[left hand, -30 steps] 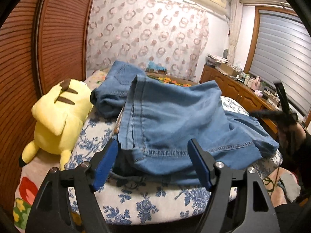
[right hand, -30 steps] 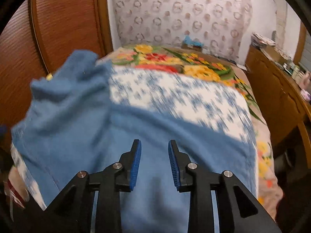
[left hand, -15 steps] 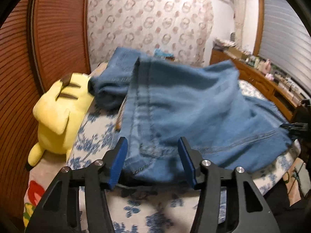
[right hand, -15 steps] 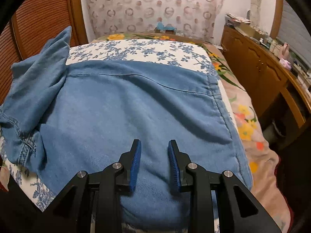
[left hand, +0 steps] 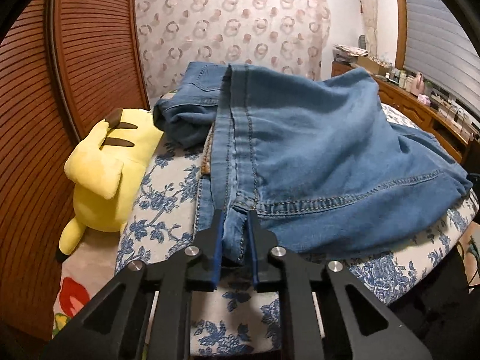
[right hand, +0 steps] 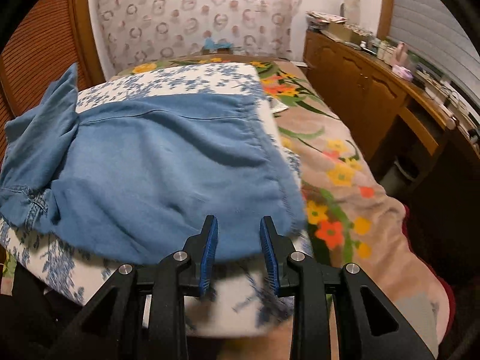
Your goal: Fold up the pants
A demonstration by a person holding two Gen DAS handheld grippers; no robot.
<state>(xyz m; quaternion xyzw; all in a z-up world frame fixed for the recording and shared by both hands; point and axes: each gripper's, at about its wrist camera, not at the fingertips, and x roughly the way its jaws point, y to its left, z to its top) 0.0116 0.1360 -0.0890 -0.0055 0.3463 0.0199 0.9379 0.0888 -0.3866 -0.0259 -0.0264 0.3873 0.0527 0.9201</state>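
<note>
Blue denim pants (left hand: 315,153) lie bunched on a blue-flowered cushion (left hand: 168,210). In the left wrist view my left gripper (left hand: 235,225) is shut on the pants' seam at the hem corner, cloth pinched between the blue pads. In the right wrist view the pants (right hand: 168,174) spread over the cushion, their near edge just ahead of my right gripper (right hand: 238,234), which is open with nothing between its fingers.
A yellow plush toy (left hand: 102,174) lies left of the pants against a slatted wooden door (left hand: 60,90). A flowered blanket (right hand: 339,174) covers the bed to the right. A wooden cabinet (right hand: 375,96) with small items lines the right wall.
My left gripper moved in and closed on the pants' hem seam. My right gripper pulled back to the pants' near edge and opened wider.
</note>
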